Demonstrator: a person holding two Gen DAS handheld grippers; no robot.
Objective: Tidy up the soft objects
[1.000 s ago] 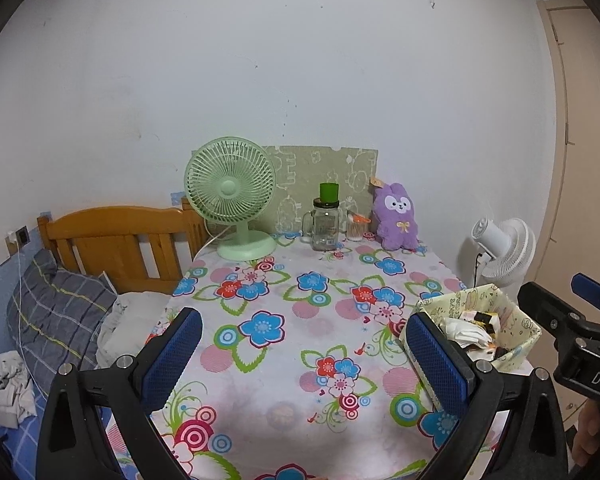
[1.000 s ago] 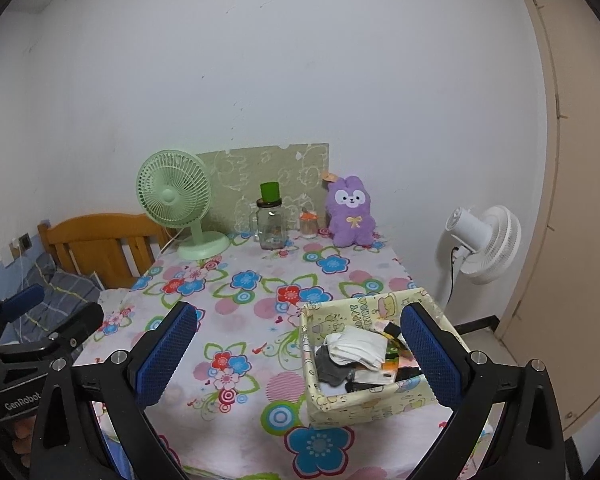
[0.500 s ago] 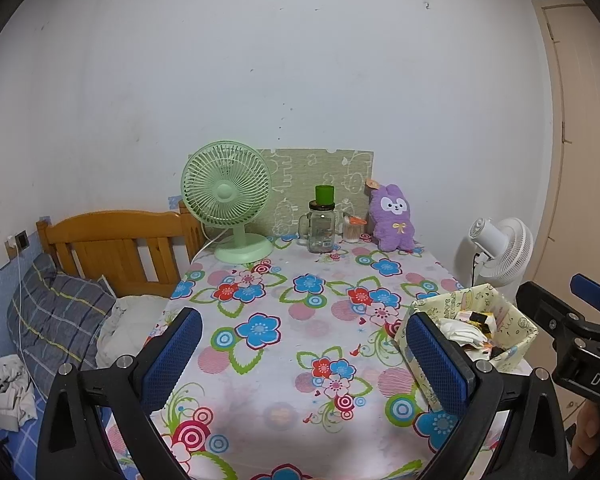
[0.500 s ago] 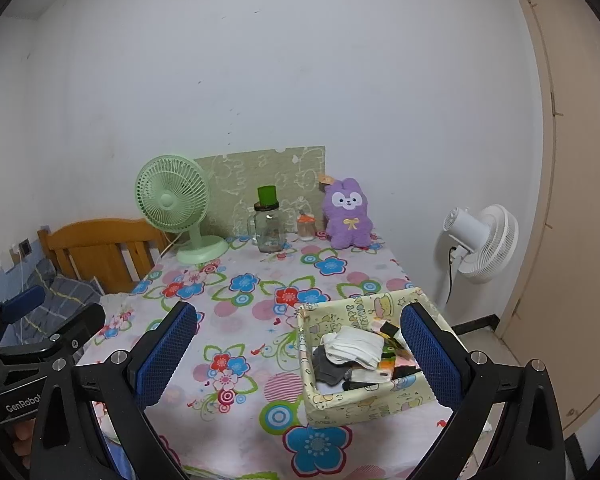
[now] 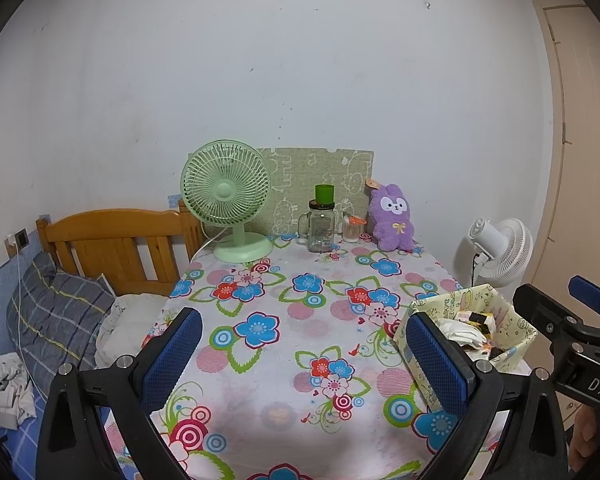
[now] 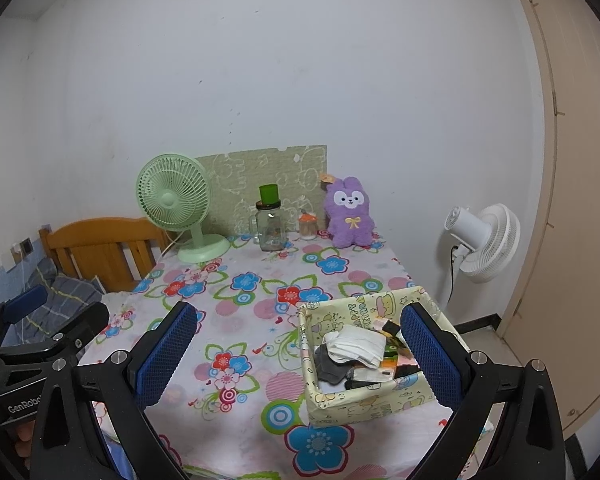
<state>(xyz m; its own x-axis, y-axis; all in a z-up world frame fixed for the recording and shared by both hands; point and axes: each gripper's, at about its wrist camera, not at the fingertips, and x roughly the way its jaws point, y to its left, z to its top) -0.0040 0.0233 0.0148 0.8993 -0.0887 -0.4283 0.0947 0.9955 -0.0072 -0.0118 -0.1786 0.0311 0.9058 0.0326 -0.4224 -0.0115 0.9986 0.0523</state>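
Left wrist view
Left gripper (image 5: 304, 356): spread wide above the near part of the table, nothing between the blue pads (image 5: 172, 354).
Table (image 5: 284, 320): covered in a flowered cloth, bare in the middle.
Box (image 5: 508, 322): pale yellow, cartoon print, at the table's near right corner, partly behind the right-hand pad.
Soft objects (image 5: 460, 330): white cloth and darker bits piled inside the box.
Plush rabbit (image 5: 392, 218): purple, upright at the far edge against the wall, well apart from the box.
Green fan (image 5: 230, 200): at the far left of the table, facing forward.
Glass jar (image 5: 321, 226): between the green fan and the plush rabbit, green cup on its lid.
Right gripper (image 5: 564, 320): seen side-on at the right edge, beside the box; opening not readable here.
Bed (image 5: 60, 312): left of the table, wooden headboard, grey checked pillow.

Right wrist view
Right gripper (image 6: 300, 352): wide open, holding nothing, hanging over the near half of the table.
Box (image 6: 364, 400): between the pads toward the right one, open top.
Soft objects (image 6: 356, 346): white folded cloth on top, grey sock beside it, all within the box.
Plush rabbit (image 6: 350, 214): seated at the far edge, near the glass jar (image 6: 271, 228).
Left gripper (image 6: 32, 320): at the lower left, off the table's edge.
White fan (image 6: 484, 240): standing on the floor right of the table.
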